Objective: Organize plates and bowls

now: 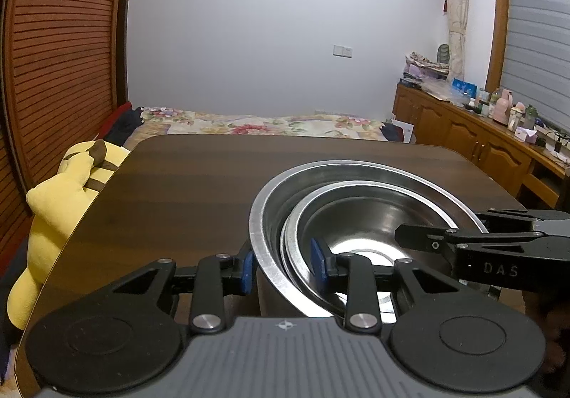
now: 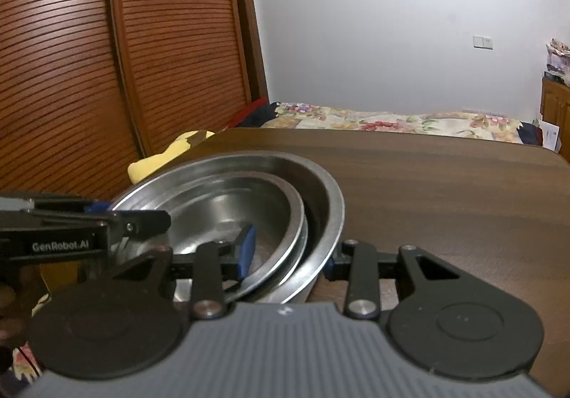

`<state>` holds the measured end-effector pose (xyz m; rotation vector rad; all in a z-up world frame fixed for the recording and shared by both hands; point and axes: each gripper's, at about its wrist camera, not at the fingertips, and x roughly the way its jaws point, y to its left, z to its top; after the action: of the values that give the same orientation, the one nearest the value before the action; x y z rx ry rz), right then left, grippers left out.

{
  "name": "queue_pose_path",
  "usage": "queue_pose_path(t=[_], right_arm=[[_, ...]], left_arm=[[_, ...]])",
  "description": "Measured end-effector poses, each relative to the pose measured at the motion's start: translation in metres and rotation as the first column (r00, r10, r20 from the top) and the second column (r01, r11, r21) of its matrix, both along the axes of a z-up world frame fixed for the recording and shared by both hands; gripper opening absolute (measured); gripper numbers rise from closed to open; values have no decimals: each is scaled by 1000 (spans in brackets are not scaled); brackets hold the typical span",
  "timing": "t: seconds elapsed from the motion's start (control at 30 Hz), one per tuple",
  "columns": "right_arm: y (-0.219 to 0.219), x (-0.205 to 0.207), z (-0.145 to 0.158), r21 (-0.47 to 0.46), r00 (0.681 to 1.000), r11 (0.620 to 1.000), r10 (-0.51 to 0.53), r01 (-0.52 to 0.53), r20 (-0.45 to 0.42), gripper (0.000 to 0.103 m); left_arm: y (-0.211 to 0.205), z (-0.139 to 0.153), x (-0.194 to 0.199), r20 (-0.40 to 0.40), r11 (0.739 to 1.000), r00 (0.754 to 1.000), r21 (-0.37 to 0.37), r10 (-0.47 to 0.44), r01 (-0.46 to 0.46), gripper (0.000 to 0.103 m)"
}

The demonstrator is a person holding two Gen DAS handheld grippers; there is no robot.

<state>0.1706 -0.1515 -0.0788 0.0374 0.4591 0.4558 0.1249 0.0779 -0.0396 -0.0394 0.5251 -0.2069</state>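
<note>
Nested steel bowls [image 1: 370,216] are set on the table [image 1: 185,184]; their left rims are straddled narrowly by the left gripper [image 1: 285,264], their right rims by the right gripper [image 2: 288,252]; firm pad contact cannot be told.

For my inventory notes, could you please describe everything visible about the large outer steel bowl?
The large outer stainless-steel bowl is round, with a flat brushed rim and deep shiny walls. It stands upright on the dark wooden table, with smaller steel bowls nested off-centre inside. The left claw and right claw each straddle its rim, one blue pad inside and one outside; whether they pinch it is unclear.
</note>
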Motion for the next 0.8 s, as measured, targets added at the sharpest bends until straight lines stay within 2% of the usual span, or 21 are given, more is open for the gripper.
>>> queue_pose_path(t=[0.1, 0.27, 0.43, 0.63, 0.8], right_arm=[[-1, 0, 2, -16, 1000, 1000, -18, 19, 5, 51], [-9, 0, 6, -5, 999, 999, -44, 44, 11, 53], [-15, -6, 11, -10, 997, 998, -63, 63, 39, 55], [-18, -12, 19, -14, 994, 996, -85, 86, 74, 60], [-21, -20, 26, -3, 990, 996, -91, 92, 104, 66]], left_arm=[[-1, 0, 1, -3, 1000, 1000, 1, 2, -2, 33], [-1, 0, 1, -6, 1000, 1000, 4, 4, -4, 36], [1, 1, 2, -4, 1000, 1000, 22, 16, -16, 54], [3, 8, 0, 15, 1000, 1000, 23, 16, -16, 70], [-1, 16, -4, 43, 999, 999, 34, 1, -3, 78]])
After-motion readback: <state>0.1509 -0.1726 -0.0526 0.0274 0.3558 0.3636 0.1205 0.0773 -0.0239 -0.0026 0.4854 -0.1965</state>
